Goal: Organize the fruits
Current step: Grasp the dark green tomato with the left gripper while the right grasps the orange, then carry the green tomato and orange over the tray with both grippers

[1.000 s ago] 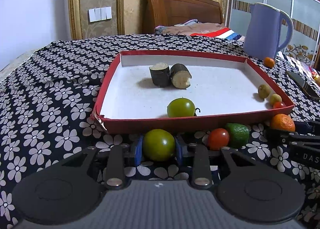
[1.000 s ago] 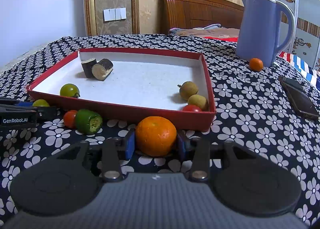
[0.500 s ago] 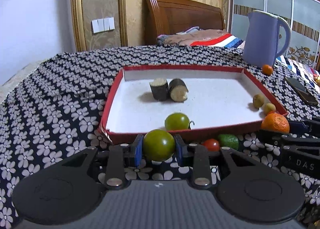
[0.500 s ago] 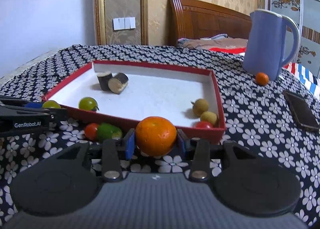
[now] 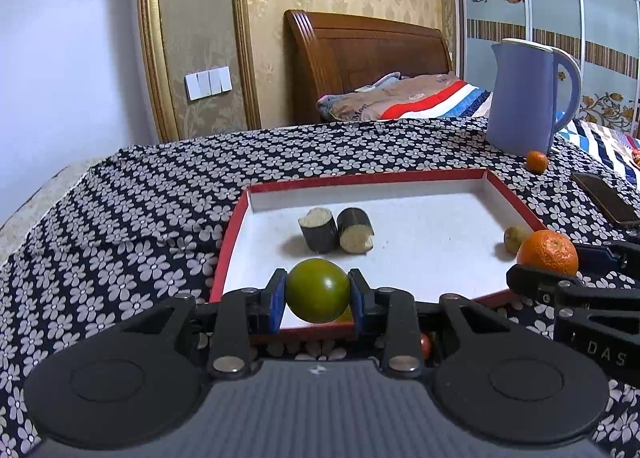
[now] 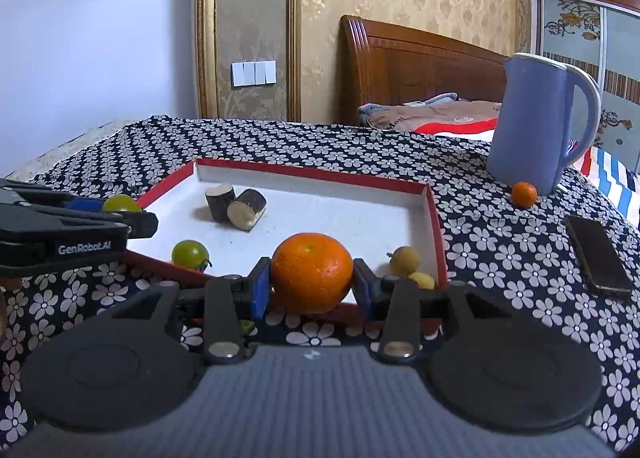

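My left gripper (image 5: 318, 294) is shut on a green tomato (image 5: 317, 290) and holds it above the near rim of the red tray (image 5: 232, 234). My right gripper (image 6: 313, 284) is shut on an orange (image 6: 312, 278), also raised at the tray's near edge (image 6: 438, 242). The orange also shows in the left wrist view (image 5: 548, 252), and the held tomato in the right wrist view (image 6: 120, 203). In the tray lie two dark cut pieces (image 6: 236, 206), a second green tomato (image 6: 189, 254) and two small brown fruits (image 6: 405, 260).
A blue jug (image 6: 540, 126) stands at the back right with a small orange (image 6: 524, 194) beside it. A dark phone (image 6: 598, 254) lies right of the tray. A red tomato (image 5: 425, 343) peeks out under my left gripper. The flowered cloth (image 5: 140, 210) covers the table.
Both grippers have risen with their fruit, from cloth level in front of the tray to above its near rim. The red tomato and green fruit on the cloth are now mostly hidden.
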Available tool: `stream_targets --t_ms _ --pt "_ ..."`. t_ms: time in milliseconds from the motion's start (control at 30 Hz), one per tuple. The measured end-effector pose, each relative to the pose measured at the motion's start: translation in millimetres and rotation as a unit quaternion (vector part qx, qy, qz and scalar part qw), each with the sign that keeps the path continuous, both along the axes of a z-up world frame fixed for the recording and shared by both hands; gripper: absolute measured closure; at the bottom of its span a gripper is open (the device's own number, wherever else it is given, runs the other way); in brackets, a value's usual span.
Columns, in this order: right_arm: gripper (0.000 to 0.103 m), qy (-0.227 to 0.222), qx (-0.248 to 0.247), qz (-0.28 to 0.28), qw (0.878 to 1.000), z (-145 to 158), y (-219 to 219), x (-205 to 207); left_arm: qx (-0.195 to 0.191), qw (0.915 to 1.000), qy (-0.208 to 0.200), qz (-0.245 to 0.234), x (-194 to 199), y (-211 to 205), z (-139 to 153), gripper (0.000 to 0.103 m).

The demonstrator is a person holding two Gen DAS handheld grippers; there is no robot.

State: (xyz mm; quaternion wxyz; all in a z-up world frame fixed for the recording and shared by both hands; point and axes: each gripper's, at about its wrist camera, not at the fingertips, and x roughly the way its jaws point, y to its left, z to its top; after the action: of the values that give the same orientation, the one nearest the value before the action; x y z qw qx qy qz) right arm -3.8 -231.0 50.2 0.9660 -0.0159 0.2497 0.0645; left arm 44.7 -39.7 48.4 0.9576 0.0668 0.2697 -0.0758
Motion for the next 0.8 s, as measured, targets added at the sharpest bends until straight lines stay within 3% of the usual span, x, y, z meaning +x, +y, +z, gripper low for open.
stream_targets --t_ms 800 --pt "0.063 -0.005 -0.006 -0.005 1.0 11 -5 23 0.019 0.9997 0.011 0.011 33 -15 -3 0.071"
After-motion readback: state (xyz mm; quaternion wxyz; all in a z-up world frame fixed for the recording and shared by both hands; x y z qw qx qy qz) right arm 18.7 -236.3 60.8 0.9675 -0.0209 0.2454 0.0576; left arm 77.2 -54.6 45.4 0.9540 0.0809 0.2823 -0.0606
